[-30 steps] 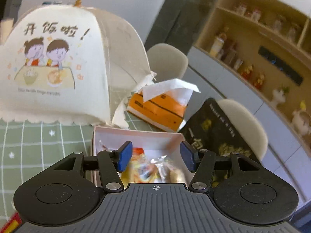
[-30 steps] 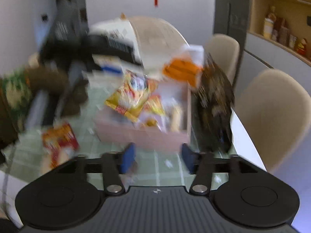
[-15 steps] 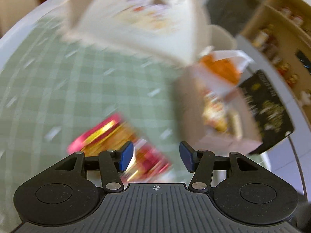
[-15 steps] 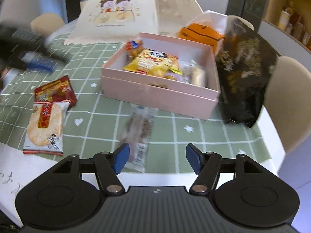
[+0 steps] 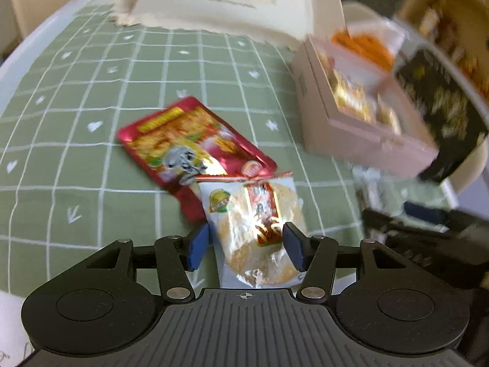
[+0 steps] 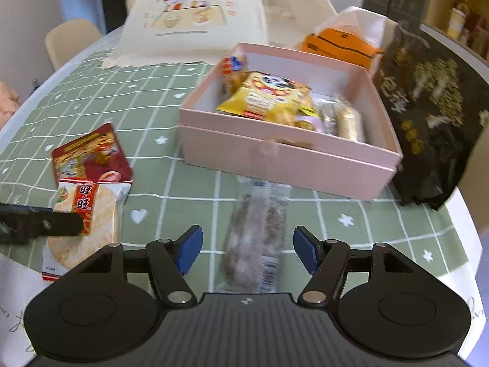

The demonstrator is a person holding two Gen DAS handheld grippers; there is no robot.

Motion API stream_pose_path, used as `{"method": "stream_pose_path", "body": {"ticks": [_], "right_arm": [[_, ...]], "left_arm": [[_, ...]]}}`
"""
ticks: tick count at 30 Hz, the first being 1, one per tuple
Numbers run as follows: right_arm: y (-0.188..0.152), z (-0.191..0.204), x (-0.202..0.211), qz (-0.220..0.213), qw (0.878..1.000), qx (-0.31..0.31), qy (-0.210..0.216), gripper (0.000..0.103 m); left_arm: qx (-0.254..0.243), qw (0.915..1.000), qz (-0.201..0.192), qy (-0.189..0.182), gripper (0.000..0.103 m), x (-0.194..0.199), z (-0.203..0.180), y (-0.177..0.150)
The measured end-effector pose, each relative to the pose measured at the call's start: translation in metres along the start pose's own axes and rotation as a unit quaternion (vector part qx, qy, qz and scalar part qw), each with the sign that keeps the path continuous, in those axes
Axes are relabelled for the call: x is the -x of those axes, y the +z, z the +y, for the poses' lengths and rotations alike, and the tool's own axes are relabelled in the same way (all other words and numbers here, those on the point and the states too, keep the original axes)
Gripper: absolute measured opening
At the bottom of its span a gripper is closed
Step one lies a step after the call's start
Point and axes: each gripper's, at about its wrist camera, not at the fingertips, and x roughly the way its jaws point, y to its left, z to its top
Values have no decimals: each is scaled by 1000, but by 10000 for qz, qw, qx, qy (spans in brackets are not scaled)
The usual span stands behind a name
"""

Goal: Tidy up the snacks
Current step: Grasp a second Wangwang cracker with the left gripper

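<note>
A pink box (image 6: 287,156) (image 5: 360,134) holds several snacks, among them a yellow panda packet (image 6: 269,98). On the green checked cloth lie a rice cracker packet (image 5: 256,226) (image 6: 85,220), a red pouch (image 5: 189,143) (image 6: 88,156) and a clear-wrapped brown bar (image 6: 256,238). My left gripper (image 5: 246,249) is open, its jaws on either side of the rice cracker packet, low over it. My right gripper (image 6: 247,249) is open, its jaws on either side of the brown bar. The left gripper's finger (image 6: 39,223) shows over the cracker in the right wrist view.
A cream mesh food cover (image 6: 195,15) with cartoon children stands at the back. An orange tissue pack (image 6: 339,46) and a black snack bag (image 6: 434,116) stand behind and right of the box. Chairs (image 6: 70,39) ring the table; white papers (image 6: 18,305) lie at the near edge.
My left gripper swung from over the box down to the rice cracker packet. My right gripper dropped closer to the brown bar. Both stayed open.
</note>
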Motion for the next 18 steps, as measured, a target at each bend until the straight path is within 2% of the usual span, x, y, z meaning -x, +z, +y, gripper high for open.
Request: {"method": "stream_pose_path", "body": {"ticks": [1,5,7,13,18], "right_arm": [[-2,-3,1,11,10000,-14,-42,67],[-16,-16,7,56,9996,-93,-276,67],[-22,-24,10,72,9992,-203,-336,71],[-34,-40,11,191,9977,-517,-387,74],[-39,-46,8,198,9958,-798,-393,82]], "left_arm": [[-178,9998,4,33,64,-3,-7,-1],[-690,9974,-104,190,65,-9,-29,0],[-867,9958,-123,257,65,-12,-37,2],[-1025,9946,3,134,65,-20,-55,9],[-1018,9947,110,26,66,-29,-64,18]]}}
